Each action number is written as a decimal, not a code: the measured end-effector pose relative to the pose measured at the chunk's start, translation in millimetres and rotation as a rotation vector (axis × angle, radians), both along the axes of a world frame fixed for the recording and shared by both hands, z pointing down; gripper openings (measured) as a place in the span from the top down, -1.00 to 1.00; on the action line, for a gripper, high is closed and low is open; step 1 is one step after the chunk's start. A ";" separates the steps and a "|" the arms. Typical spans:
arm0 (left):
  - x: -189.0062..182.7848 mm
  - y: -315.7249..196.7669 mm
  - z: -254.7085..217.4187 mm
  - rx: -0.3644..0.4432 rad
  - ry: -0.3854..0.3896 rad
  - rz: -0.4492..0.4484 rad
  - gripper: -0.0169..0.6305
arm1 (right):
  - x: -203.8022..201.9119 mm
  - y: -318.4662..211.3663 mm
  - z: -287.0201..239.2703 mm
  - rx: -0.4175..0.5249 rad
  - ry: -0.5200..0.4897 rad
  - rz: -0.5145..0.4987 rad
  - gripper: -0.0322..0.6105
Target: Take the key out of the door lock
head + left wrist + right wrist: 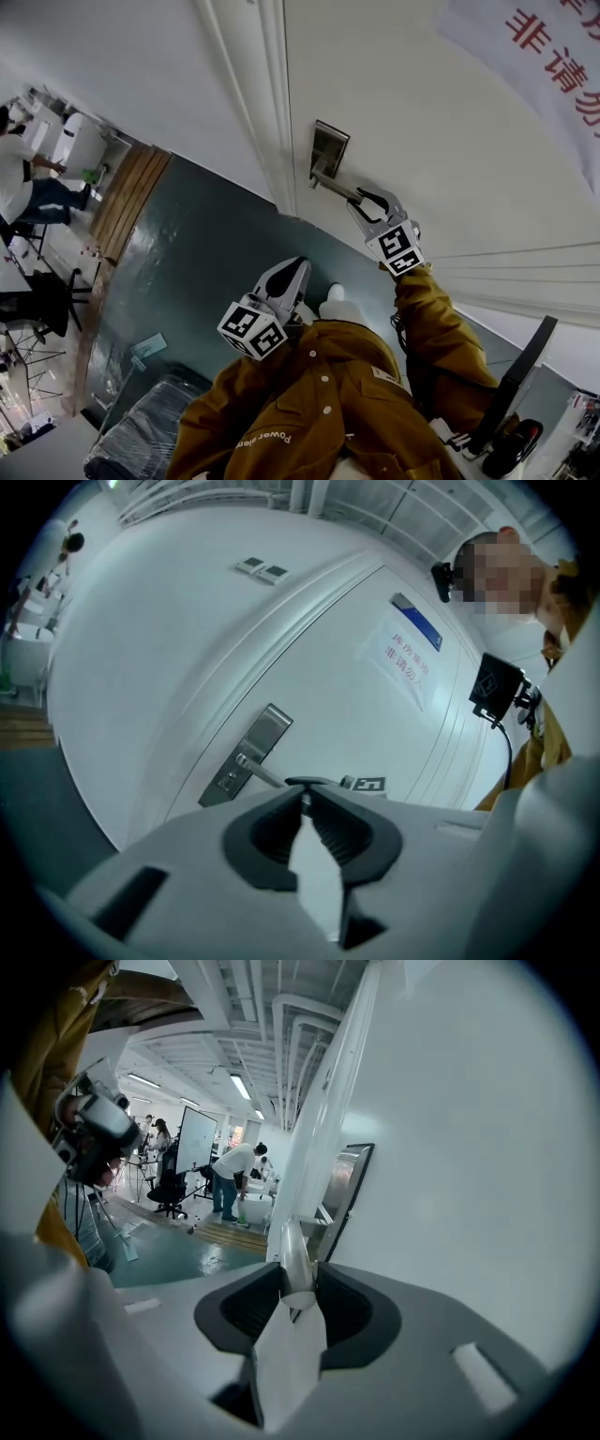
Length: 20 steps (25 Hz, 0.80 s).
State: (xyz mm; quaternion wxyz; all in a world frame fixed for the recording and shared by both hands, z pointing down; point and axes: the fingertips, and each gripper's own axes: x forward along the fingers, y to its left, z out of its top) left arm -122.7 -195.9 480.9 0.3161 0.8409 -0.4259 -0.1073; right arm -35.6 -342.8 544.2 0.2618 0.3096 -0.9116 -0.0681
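Note:
A steel lock plate [329,150] with a lever door handle [339,188] sits on the white door [450,159]. No key can be made out on it in any view. My right gripper [367,199] is at the free end of the handle. In the right gripper view the lever [295,1255] lies between the jaws and fills the gap, and the right gripper [298,1274] is shut on it. My left gripper [298,265] hangs shut and empty in front of the brown jacket, away from the door. From the left gripper [305,794] the plate [248,754] shows ahead.
The white door frame [253,94] runs up left of the plate. A paper sign with red characters [553,66] hangs on the door at upper right. A person in white [19,183] bends over a white bin far left. A black covered object [141,431] lies on the grey-green floor.

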 end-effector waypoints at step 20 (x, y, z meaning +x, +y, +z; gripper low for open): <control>-4.3 -175.4 140.0 -0.350 0.785 -0.121 0.18 | -0.6 -2.8 -4.2 -0.031 0.004 0.034 0.48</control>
